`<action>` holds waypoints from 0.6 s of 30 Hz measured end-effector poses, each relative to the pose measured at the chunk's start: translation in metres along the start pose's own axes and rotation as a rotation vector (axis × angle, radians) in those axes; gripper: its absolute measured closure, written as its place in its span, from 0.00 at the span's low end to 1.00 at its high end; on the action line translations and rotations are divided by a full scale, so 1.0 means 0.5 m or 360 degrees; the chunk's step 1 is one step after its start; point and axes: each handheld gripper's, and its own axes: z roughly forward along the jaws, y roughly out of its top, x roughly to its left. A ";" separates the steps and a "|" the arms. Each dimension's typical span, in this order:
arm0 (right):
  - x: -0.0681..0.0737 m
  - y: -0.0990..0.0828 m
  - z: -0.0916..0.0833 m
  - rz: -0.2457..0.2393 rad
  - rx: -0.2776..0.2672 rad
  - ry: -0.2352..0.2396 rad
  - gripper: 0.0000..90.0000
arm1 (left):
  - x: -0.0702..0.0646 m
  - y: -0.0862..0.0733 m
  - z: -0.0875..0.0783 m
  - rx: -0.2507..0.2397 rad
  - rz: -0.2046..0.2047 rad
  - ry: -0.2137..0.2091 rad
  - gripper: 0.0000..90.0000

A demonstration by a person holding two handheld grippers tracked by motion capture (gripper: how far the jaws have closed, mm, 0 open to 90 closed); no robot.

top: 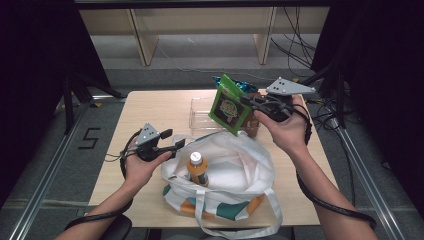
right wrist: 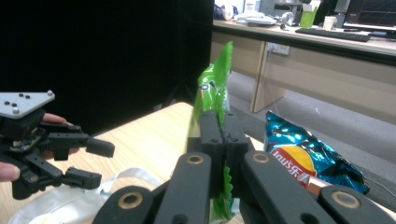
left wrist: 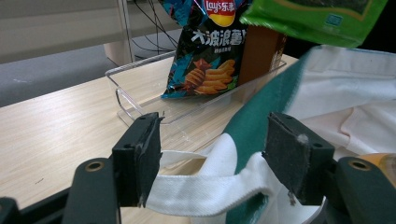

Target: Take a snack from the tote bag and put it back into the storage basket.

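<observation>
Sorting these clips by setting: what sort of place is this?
Probably an office or lab recording bay: black curtains flank the wooden table, cables trail across the floor, and desks with a keyboard stand behind.

An office-like lab: black curtains flank the pale wooden surface, grey carpet, long desks with monitors behind.

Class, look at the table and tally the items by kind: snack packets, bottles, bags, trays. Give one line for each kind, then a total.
Snack packets: 2, the green packet and the blue crisp bag
Bottles: 1, the orange-capped bottle
Bags: 1, the tote bag
Trays: 1, the clear tray
Total: 5
</observation>
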 end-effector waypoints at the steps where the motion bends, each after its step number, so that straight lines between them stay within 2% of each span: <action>1: 0.001 0.001 0.000 0.0002 -0.0011 -0.0015 1.00 | 0.000 0.000 0.000 -0.0001 0.0001 0.0000 0.40; 2: -0.002 0.003 0.001 -0.0026 -0.0021 -0.0014 1.00 | 0.000 0.000 0.001 -0.0010 -0.0001 -0.0011 0.40; 10: -0.013 0.006 0.012 0.0003 -0.0022 -0.0055 1.00 | 0.000 0.000 0.000 -0.0003 -0.0001 -0.0001 0.40; 12: -0.019 0.003 0.017 -0.0025 -0.0022 -0.0069 1.00 | 0.000 0.000 0.001 -0.0011 -0.0002 -0.0011 0.40; 14: -0.021 -0.001 0.021 0.0002 -0.0023 -0.0072 1.00 | 0.000 0.000 0.001 -0.0010 -0.0003 -0.0009 0.40; 17: -0.026 -0.004 0.027 -0.0021 -0.0027 -0.0079 1.00 | 0.000 0.000 0.000 -0.0003 0.0000 0.0000 0.40; 18: -0.026 -0.006 0.029 -0.0006 -0.0031 -0.0080 1.00 | 0.000 0.000 0.000 -0.0003 0.0000 -0.0001 0.40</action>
